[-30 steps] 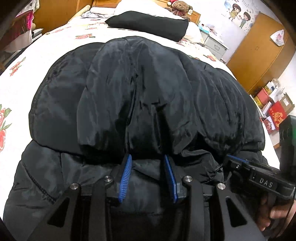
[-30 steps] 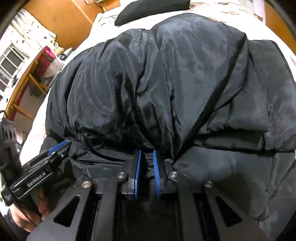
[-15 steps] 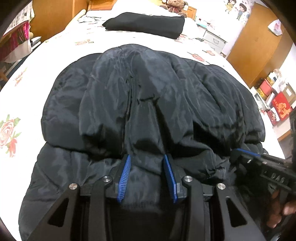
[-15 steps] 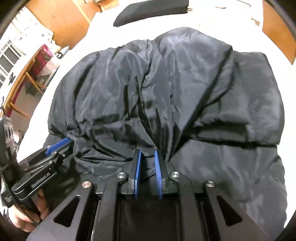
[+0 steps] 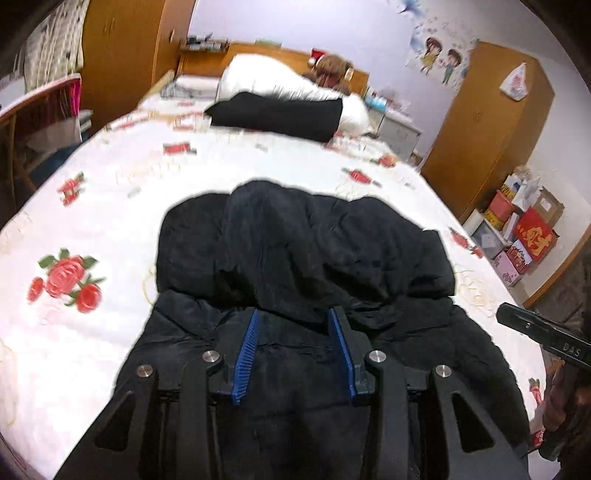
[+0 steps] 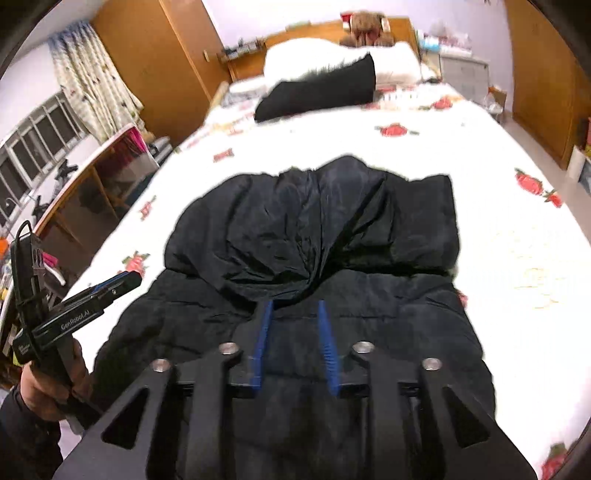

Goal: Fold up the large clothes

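The left tongs [image 5: 293, 314] stand apart, their blue-ribbed pads [image 5: 246, 354] wide of each other with nothing between them; they hang just above the near part of the black puffer jacket [image 5: 303, 258], and whether the tips brush the cloth cannot be told. The right tongs [image 6: 293, 306] are likewise apart and empty, their blue pads [image 6: 261, 339] poised over the same near part of the jacket [image 6: 314, 236]. In the right wrist view the left tongs show at the left edge, held in the person's hand [image 6: 44, 384], raised beside the jacket's left border. In the left wrist view the right tongs appear as a dark body at the right edge.

Straight ahead of both tongs the jacket lies on the bed [image 5: 122, 206], doubled over: a puffy upper layer sits on top of the flat lower layer, its folded-over edge running crosswise just beyond the tips. The lower layer spreads back under the tongs toward the camera.

Around the jacket the bedsheet is white with red roses [image 5: 66, 280] printed to the left of the left tongs. Farther ahead, well apart from the jacket, a folded black garment [image 6: 317, 92] leans on a white pillow [image 6: 332, 55] by the wooden headboard, with a brown teddy bear [image 6: 365, 24] above it. To the far right of the left tongs stand a wooden wardrobe [image 5: 491, 129] and red boxes [image 5: 532, 236] on the floor. To the far left of the right tongs are a wooden desk [image 6: 92, 177] and a curtained window [image 6: 33, 147].
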